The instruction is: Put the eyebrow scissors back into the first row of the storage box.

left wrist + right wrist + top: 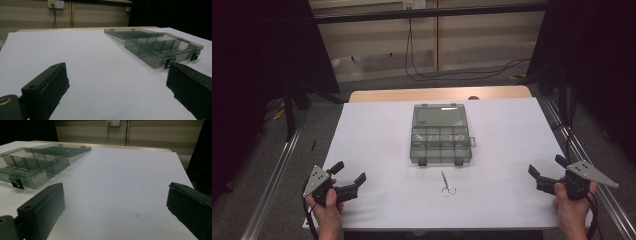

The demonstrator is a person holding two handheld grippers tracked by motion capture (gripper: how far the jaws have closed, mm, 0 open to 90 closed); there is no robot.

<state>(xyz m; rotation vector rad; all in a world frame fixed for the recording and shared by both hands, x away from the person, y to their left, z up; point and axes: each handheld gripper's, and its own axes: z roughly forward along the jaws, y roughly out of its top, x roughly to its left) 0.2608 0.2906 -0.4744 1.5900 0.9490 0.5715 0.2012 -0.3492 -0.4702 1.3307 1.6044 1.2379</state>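
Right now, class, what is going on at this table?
A person holds a gripper in each hand at the near edge of a white table. The left gripper and right gripper are both open and hold nothing. In the middle lies a clear compartment box with its lid open. A pair of small scissors lies just in front of it, untouched.

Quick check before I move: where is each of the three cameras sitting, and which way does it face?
High view: above the person's side, facing forward and down on the white table; both hands, left gripper and right gripper show.
Left gripper view: rides the left gripper low near the table, facing the translucent grey plastic compartment box; own jaws apart.
Right gripper view: same, box at its left; jaws apart.
Shared: the open box and table.
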